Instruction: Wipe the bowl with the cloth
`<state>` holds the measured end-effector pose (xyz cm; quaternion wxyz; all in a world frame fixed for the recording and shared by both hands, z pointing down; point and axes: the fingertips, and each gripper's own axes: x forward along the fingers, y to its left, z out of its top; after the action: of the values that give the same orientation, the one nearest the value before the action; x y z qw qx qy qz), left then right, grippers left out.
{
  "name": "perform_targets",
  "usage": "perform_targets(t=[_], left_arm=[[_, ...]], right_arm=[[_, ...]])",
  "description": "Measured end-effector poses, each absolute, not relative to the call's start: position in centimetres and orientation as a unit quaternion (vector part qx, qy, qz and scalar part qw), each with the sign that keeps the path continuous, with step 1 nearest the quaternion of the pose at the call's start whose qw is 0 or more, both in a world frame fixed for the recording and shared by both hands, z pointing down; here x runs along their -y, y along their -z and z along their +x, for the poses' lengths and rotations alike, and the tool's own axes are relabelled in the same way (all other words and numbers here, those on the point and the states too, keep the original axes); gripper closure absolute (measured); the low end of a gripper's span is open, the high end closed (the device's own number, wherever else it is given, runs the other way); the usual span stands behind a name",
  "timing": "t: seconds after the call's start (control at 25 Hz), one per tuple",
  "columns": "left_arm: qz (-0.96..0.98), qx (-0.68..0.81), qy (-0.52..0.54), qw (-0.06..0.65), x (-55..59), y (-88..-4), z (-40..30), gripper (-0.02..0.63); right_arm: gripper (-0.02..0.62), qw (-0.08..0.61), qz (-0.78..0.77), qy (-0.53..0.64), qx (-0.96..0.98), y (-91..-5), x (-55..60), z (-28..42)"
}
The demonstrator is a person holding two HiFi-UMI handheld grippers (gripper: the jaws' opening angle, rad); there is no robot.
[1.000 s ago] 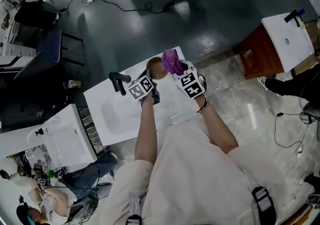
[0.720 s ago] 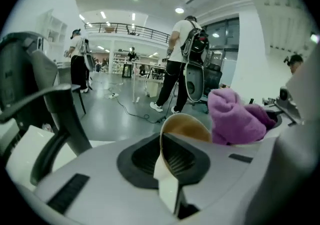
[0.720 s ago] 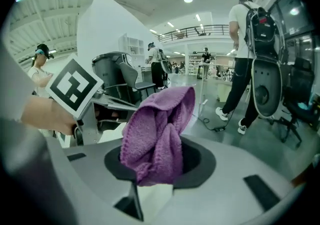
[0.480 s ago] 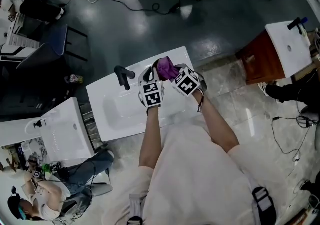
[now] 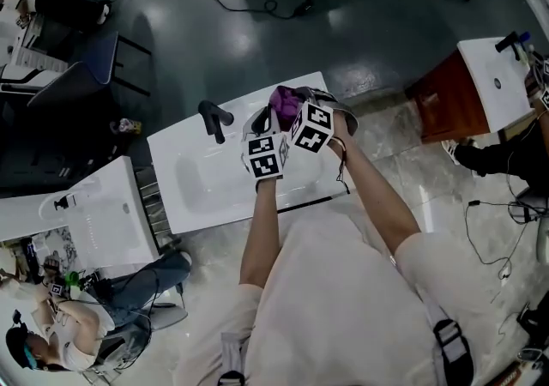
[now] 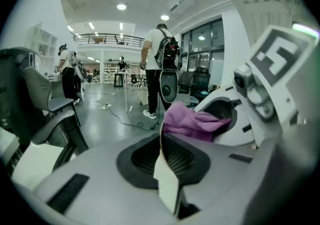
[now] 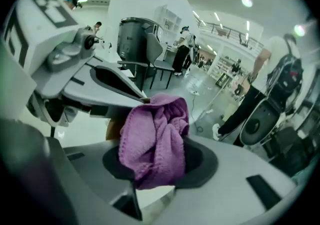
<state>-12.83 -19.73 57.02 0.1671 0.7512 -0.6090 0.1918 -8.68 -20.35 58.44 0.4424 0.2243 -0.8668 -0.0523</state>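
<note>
Leftmost, a second white basin (image 5: 94, 230) stood beside the white sink counter (image 5: 197, 187); a black faucet (image 5: 214, 120) rose at the counter's far edge, just left of the grippers; the left gripper (image 5: 257, 129) had its jaws clamped on the rim of the bowl (image 6: 165, 179), seen edge-on; the purple cloth (image 5: 287, 101) sat bunched against the bowl, pinched between the jaws of the right gripper (image 5: 302, 114); both grippers hung over the counter's right half, near its far edge, with the basin hollow to their left; a wooden cabinet (image 5: 442, 93) stood well apart at right.
</note>
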Motion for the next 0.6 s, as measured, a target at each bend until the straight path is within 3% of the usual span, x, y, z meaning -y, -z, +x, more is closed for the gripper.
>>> perform_targets(t=[0.32, 0.6], left_arm=[[0.743, 0.611, -0.130, 0.240, 19.8, -56.4, -14.1, 0.586], [0.743, 0.613, -0.184, 0.199, 19.4, -56.2, -14.4, 0.581]], right_arm=[[0.390, 0.413, 0.250, 0.269, 0.834, -56.2, 20.2, -10.6], [0.454, 0.442, 0.216, 0.321, 0.810, -56.4, 20.8, -11.7]])
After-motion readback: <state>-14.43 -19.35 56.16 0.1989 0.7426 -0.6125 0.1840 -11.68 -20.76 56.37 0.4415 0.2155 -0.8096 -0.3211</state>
